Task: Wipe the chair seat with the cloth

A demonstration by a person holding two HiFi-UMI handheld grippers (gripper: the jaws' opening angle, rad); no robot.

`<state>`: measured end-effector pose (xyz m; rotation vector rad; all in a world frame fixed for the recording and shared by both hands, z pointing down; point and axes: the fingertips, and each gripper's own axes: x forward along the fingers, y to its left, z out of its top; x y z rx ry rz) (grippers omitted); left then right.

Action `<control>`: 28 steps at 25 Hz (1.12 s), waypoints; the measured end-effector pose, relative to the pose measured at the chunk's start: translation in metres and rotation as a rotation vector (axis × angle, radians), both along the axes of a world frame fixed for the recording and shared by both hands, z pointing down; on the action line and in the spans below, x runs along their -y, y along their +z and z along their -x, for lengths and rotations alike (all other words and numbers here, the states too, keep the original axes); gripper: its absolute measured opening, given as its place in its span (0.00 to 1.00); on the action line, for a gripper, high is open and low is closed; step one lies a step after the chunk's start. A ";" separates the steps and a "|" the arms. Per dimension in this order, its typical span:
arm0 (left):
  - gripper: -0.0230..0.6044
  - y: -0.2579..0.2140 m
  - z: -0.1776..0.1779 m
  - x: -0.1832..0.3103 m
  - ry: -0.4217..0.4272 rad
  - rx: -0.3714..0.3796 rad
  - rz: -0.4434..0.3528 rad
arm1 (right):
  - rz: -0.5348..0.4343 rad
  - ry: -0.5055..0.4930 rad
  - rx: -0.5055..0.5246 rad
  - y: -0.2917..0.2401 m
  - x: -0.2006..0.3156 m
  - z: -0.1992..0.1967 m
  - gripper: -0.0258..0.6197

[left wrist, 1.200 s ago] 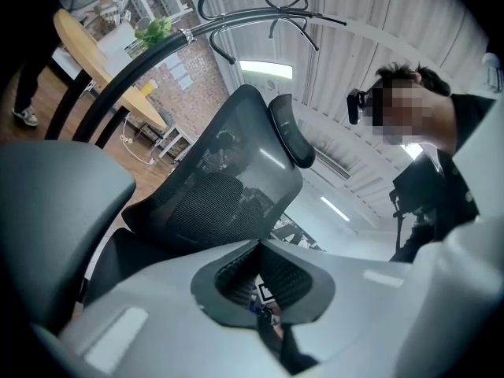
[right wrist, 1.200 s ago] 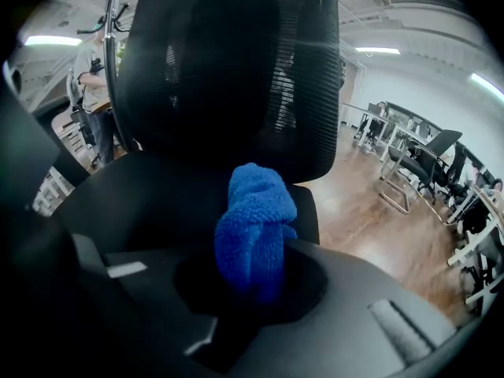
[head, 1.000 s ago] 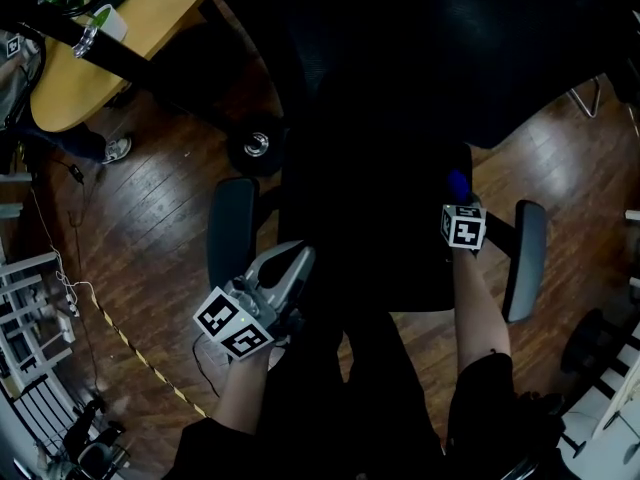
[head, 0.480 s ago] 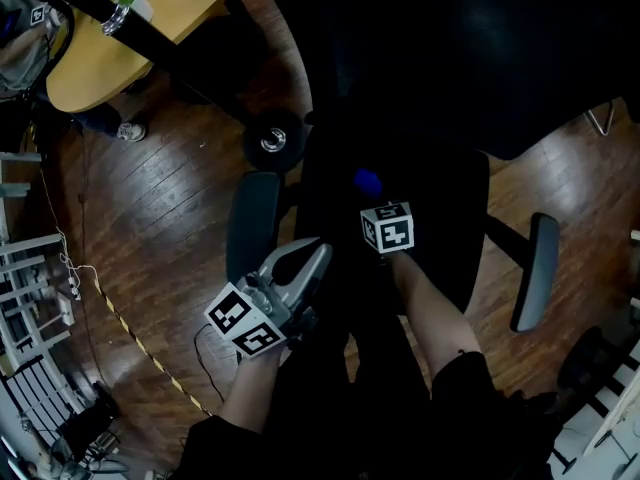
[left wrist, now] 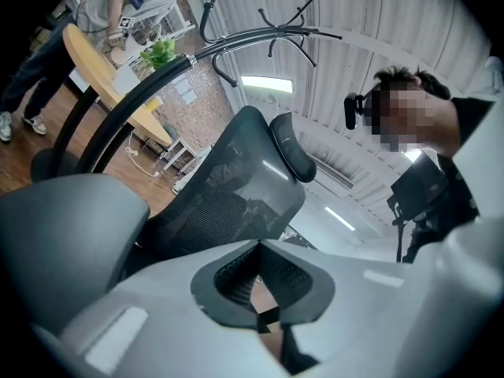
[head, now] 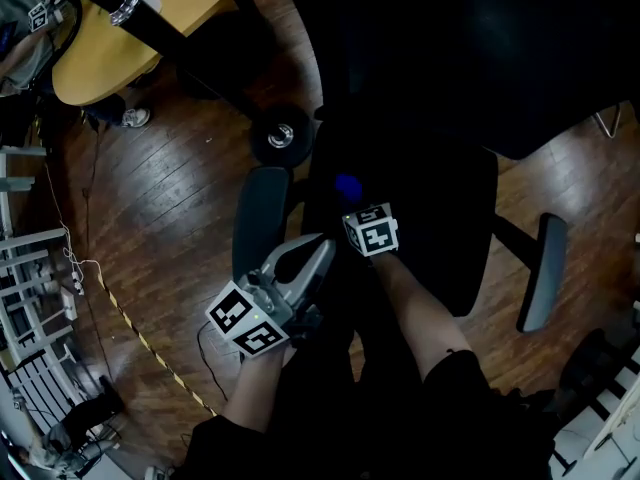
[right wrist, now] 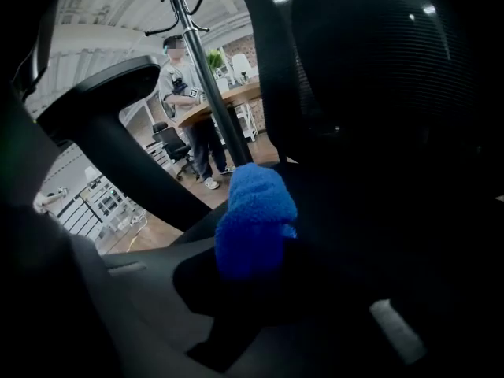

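The black chair seat (head: 440, 218) fills the middle of the head view, almost lost in shadow. My right gripper (head: 350, 204) is over the seat's left part, shut on a blue fluffy cloth (head: 348, 185) that pokes out past its jaws. In the right gripper view the cloth (right wrist: 253, 211) bulges from between the dark jaws of that gripper (right wrist: 252, 246), with the mesh backrest (right wrist: 378, 69) behind. My left gripper (head: 313, 255) hovers by the seat's front left corner beside the left armrest (head: 262, 218), jaws together and holding nothing (left wrist: 257, 290).
The right armrest (head: 541, 273) sticks out at the right. A chair caster (head: 281, 135) and a wooden table (head: 110, 38) lie at the upper left on the wood floor. Striped tape (head: 140, 343) crosses the floor. A coat rack (right wrist: 193, 46) and a person (right wrist: 185, 93) stand behind.
My right gripper has carried the blue cloth leftward across the seat, from its right side to its left part. The left gripper has stayed by the left armrest.
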<state>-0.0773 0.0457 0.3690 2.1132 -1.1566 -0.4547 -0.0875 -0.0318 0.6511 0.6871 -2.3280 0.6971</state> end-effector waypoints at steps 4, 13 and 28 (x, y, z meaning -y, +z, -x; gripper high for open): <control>0.03 0.000 0.002 0.000 -0.012 0.005 0.001 | -0.002 0.063 -0.063 0.004 0.011 -0.048 0.10; 0.03 0.004 0.001 -0.002 -0.005 0.026 0.016 | -0.020 0.274 -0.208 0.014 0.035 -0.211 0.10; 0.03 -0.002 0.000 0.000 0.001 0.013 0.008 | -0.021 0.445 -0.331 -0.002 0.039 -0.332 0.10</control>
